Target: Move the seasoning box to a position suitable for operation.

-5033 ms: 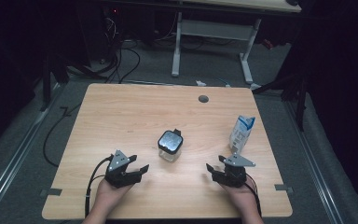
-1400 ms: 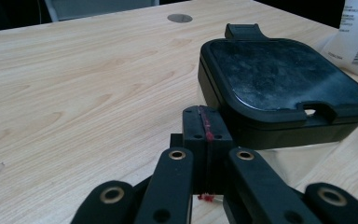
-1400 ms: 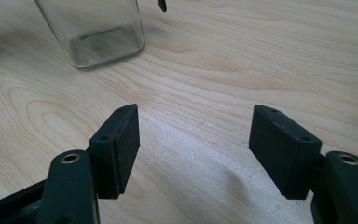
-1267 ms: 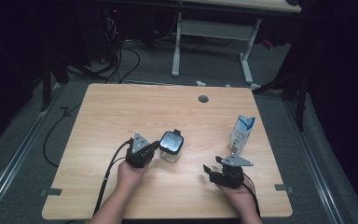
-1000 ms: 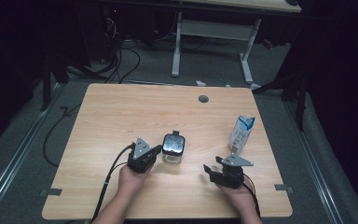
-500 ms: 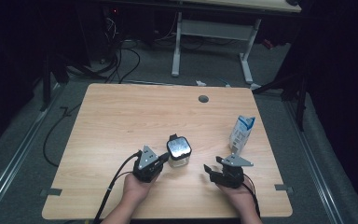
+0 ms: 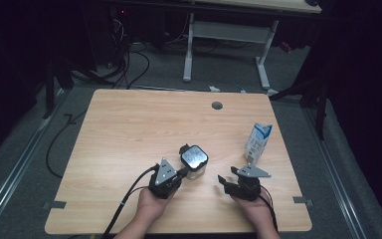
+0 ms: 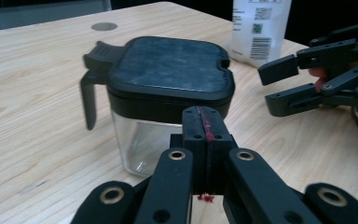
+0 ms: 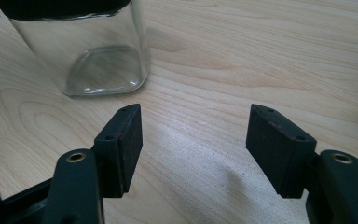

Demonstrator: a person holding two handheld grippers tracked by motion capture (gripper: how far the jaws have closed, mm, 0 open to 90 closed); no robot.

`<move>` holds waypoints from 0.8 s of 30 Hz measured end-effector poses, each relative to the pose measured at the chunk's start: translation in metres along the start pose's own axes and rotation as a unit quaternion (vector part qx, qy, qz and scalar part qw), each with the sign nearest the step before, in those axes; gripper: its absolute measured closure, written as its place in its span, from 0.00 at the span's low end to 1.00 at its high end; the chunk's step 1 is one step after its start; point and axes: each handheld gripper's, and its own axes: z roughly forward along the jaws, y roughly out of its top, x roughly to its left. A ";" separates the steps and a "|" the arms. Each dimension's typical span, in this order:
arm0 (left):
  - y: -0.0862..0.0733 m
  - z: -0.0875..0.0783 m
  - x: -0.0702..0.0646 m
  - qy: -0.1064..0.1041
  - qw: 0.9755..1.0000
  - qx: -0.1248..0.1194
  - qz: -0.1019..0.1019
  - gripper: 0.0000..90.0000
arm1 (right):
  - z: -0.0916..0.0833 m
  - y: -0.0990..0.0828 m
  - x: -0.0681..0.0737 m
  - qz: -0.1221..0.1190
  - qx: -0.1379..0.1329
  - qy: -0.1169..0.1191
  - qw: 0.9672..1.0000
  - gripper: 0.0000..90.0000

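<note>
Left gripper view shows the left gripper (image 8: 204, 133) with jaws pressed together, tip against the clear square glass jar with black hinged lid (image 8: 161, 93) standing on the wooden counter (image 7: 129, 124). The right gripper (image 9: 196, 135) waits nearby, jaws spread. A push high on the jar could tip it.

Clear jar (image 8: 140, 140) w/ black lid (image 8: 168, 65); carton (image 7: 257, 142) white, prob. blue print; table (image 7: 129, 129) light woodgrain.
</note>
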 end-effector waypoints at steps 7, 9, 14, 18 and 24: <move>0.001 0.003 -0.004 -0.005 1.000 0.002 0.004 1.00 | -0.001 0.000 0.000 0.000 0.001 0.000 1.000 0.41; 0.001 0.001 -0.004 -0.003 1.000 0.003 0.006 1.00 | 0.000 0.000 -0.001 0.001 -0.002 0.000 1.000 0.41; 0.002 -0.005 0.001 0.006 1.000 0.004 0.001 0.95 | -0.002 0.000 -0.002 0.004 -0.005 0.000 1.000 0.41; 0.000 -0.014 0.009 0.016 1.000 0.016 0.008 0.91 | -0.004 0.002 -0.002 0.004 -0.011 0.000 1.000 0.40; -0.009 -0.029 0.025 0.034 0.998 0.052 0.008 0.75 | -0.004 0.003 0.000 -0.005 -0.008 -0.002 1.000 0.40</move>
